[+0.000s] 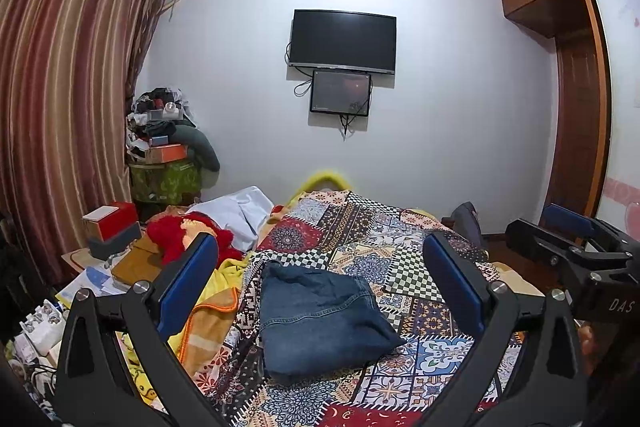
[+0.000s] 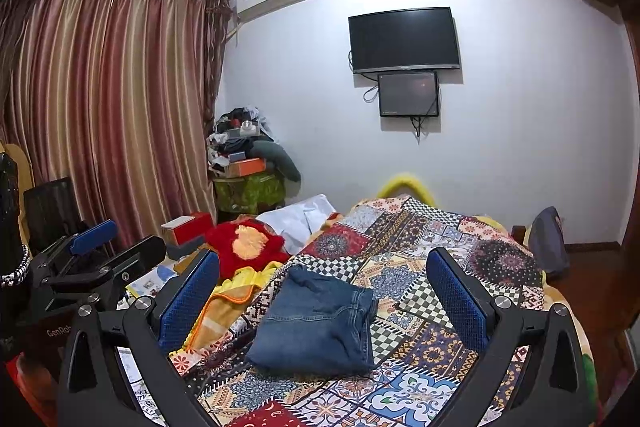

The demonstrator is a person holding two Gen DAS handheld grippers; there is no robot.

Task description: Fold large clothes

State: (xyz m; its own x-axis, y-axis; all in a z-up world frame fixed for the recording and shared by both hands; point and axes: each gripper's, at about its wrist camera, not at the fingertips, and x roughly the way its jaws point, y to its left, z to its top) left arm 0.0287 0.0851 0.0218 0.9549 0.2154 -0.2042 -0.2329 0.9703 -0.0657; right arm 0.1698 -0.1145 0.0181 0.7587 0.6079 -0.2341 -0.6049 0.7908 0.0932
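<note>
Left gripper (image 1: 320, 279) and right gripper (image 2: 322, 287): both spread wide, holding nothing, raised clear of the bed. Folded blue jeans (image 1: 320, 319) lie as a compact bundle on the patchwork bedspread (image 1: 400, 239). Folding appears complete. Next move likely calls for fetching another garment; red knit item (image 2: 248, 247) lies beyond.

Faded blue denim jeans (image 1: 320, 319), matt, stitched seams, folded at centre. Beneath, printed patchwork cloth bedspread (image 1: 400, 239), smooth. At 9 o'clock, fluffy red pile cushion (image 2: 248, 247) beside a yellow fleecy blanket (image 1: 216, 291). Matt black plastic on left gripper (image 1: 320, 279) and right gripper (image 2: 324, 291), blue textured pads (image 2: 456, 291), bright metal bolts. At 12 o'clock, glossy black television (image 1: 343, 41). At 10, sheeny striped curtain (image 1: 60, 87). At 2, varnished wood wardrobe (image 1: 576, 131).
</note>
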